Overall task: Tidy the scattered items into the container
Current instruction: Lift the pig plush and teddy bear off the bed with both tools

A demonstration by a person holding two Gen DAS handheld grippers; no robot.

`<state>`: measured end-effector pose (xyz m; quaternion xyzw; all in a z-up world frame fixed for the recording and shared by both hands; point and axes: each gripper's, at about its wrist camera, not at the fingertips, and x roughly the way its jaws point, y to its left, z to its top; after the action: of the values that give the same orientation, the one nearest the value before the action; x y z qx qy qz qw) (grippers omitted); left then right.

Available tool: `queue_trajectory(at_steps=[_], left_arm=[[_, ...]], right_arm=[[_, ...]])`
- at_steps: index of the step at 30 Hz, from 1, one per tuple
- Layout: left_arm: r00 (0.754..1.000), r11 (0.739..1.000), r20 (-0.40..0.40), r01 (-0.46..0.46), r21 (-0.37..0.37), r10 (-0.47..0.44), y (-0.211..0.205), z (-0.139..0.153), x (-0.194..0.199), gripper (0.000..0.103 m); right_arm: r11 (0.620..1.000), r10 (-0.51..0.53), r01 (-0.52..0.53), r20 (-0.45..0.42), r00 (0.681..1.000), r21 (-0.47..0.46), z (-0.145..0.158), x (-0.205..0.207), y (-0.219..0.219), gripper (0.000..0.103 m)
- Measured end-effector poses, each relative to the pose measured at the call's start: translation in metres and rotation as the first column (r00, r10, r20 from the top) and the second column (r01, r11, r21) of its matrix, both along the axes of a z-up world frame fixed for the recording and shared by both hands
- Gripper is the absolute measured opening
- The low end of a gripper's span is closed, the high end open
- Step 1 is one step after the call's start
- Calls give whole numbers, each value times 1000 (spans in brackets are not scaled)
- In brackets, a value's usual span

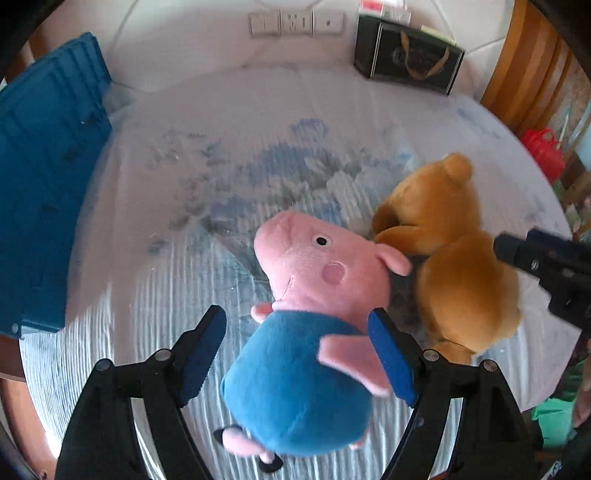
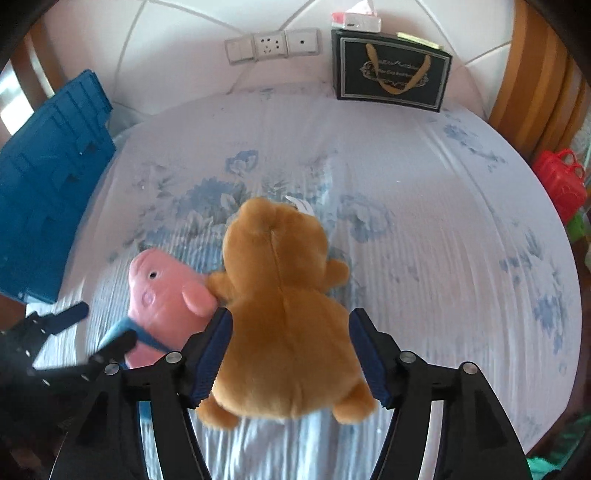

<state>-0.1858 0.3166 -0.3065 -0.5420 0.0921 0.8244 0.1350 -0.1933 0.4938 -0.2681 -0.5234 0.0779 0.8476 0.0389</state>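
A pink pig plush in a blue shirt (image 1: 306, 354) lies on the flowered bed sheet (image 1: 221, 147), snout pointing up and left. My left gripper (image 1: 297, 315) stands open around its body, with a gap at the left pad. Right beside it lies a brown bear plush (image 2: 284, 325), back up. My right gripper (image 2: 290, 317) is open, its blue pads flanking the bear's waist without squeezing. The pig (image 2: 166, 291) touches the bear's arm. A blue plastic container (image 1: 48, 184) stands at the bed's left edge, also in the right wrist view (image 2: 48, 192).
A black gift bag (image 2: 391, 70) leans on the wall at the back, with a tissue box (image 2: 356, 20) on top. Wall sockets (image 2: 271, 46) are left of it. A red basket (image 2: 563, 181) and a wooden frame (image 2: 535, 85) are at the right.
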Motion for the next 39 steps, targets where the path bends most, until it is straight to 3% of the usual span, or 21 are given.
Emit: queue_trajectory(at_steps=[6,9,17,22,26,30,36,39], left_arm=[[992,999,118,-33,5,32,9,-26,-16,79],[989,1000,142,-26,6,25,18,-32,-19,79],[984,1000,180,6,25,-11,38,-46,-25,79],[985,999,171,17,51,-25,42,-56,-28,79],[989,998,145,-6,58,-3,35,-50,-30,73],[993,999,108,-47,20,45,27,-46,-39,73],[995,998,89,-57,23,55,26,-44,-41,72],[995,996,67,-73,43,70,25,-37,-37,69]], right_arm=[[996,69,-74,113,991,40,-29,-44,-7,66],[996,82,-87,152,985,27,-42,-53,-8,78],[996,87,-89,140,986,11,-54,-65,-6,83],[998,62,-61,127,990,-11,-60,-69,1,84],[997,71,-69,131,989,-19,-59,-64,4,81],[996,82,-79,153,985,-28,-61,-69,5,85],[996,78,-71,144,986,-52,-67,-80,4,87],[996,85,-81,99,991,-40,-60,-75,1,74]])
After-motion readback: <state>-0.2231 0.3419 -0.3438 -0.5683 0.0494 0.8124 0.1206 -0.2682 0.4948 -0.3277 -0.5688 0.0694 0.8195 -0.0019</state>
